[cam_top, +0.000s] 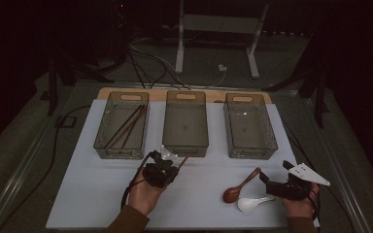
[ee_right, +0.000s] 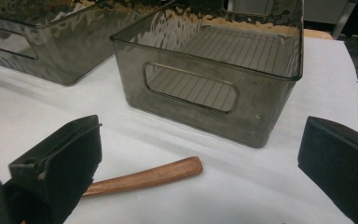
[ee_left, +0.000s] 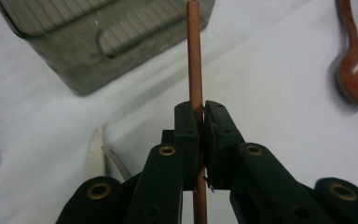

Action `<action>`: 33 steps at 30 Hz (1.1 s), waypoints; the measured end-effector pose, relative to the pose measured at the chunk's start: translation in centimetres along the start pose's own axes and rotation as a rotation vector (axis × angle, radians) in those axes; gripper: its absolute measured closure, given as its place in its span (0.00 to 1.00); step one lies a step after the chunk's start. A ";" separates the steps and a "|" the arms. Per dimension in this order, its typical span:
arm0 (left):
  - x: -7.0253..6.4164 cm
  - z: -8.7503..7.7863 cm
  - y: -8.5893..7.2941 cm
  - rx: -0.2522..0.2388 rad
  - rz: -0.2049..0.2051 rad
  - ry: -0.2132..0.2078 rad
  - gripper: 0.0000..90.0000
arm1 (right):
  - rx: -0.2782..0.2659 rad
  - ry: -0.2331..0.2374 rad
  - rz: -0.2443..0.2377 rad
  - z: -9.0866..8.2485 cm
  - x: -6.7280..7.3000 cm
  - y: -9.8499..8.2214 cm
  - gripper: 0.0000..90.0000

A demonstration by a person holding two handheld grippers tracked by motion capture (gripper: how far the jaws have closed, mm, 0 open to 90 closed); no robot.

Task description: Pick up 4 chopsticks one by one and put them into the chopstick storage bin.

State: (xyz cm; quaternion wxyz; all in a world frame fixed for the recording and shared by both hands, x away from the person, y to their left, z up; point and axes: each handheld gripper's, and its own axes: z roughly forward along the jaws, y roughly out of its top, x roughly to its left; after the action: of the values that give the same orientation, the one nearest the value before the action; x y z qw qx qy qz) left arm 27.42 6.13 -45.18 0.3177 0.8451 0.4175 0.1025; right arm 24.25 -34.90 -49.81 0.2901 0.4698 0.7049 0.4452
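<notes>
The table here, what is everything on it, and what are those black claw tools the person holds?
Bins: three, smoky see-through; left, middle, right, in a row at the back of the white mat.
Chopsticks in bin: at least two, brown, lying in the left bin.
Chopstick: one, reddish brown, clamped in the left gripper.
Wooden spoon: one, brown, on the mat at front right.
White spoon: one, beside the wooden spoon.
Left gripper: one, black, shut on the chopstick.
Right gripper: one, black, jaws open, by the spoons.
</notes>
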 end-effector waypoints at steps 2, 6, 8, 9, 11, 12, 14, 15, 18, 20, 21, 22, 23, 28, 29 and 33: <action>0.2 -0.4 0.3 -0.009 0.002 -0.002 0.96 | 0.001 0.001 -0.001 0.0 0.0 0.0 0.00; 0.7 -1.1 0.7 -0.016 0.002 -0.002 0.96 | 0.001 0.001 -0.002 0.0 0.0 0.0 0.00; 1.1 -1.3 0.9 -0.015 0.004 -0.002 0.96 | -0.001 0.000 -0.001 0.0 0.0 0.0 0.00; 1.3 -1.5 1.0 -0.020 0.000 0.000 0.96 | -0.001 0.000 0.000 0.0 0.0 0.0 0.00; 1.6 -1.7 1.2 -0.022 0.002 -0.001 0.96 | -0.001 0.000 -0.001 -0.1 0.0 0.0 0.00; 1.8 -1.9 1.3 -0.021 0.005 -0.001 0.96 | -0.001 0.001 -0.001 0.0 0.0 0.0 0.00; 2.0 -2.2 1.5 -0.026 0.009 0.000 0.96 | 0.000 0.001 -0.001 0.0 0.0 0.0 0.00; 2.2 -2.3 1.6 -0.027 0.010 -0.002 0.96 | 0.001 0.001 0.000 0.0 0.0 0.0 0.00; 2.6 -2.8 2.0 -0.035 0.018 -0.001 0.96 | 0.002 0.001 0.001 0.0 0.0 0.0 0.00; 2.9 -3.2 2.2 -0.043 0.012 -0.003 0.96 | 0.000 0.000 0.001 0.0 0.0 0.0 0.00; 3.1 -3.3 2.3 -0.047 0.011 0.000 0.96 | 0.000 0.000 0.000 0.0 0.0 0.0 0.00; 3.3 -3.4 2.4 -0.047 0.012 -0.001 0.96 | 0.001 0.000 0.001 0.0 0.0 0.0 0.00; 3.5 -3.5 2.5 -0.049 0.015 0.004 0.96 | 0.000 0.000 0.000 0.0 0.0 0.0 0.00; 4.5 -4.0 3.0 -0.048 0.019 0.021 0.96 | 0.000 0.000 0.000 0.0 0.0 0.0 0.00; 4.7 -4.1 3.1 -0.049 0.019 0.025 0.96 | 0.001 -0.001 0.002 0.0 0.0 0.0 0.00; 5.5 -4.4 3.4 -0.055 0.009 0.029 0.96 | 0.001 0.000 -0.001 0.0 0.0 0.0 0.00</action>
State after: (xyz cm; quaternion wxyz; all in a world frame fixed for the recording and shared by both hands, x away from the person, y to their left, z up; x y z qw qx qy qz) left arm 31.12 10.85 -40.19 0.3344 0.8362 0.4154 0.1277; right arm 24.25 -34.87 -49.81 0.2900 0.4696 0.7052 0.4450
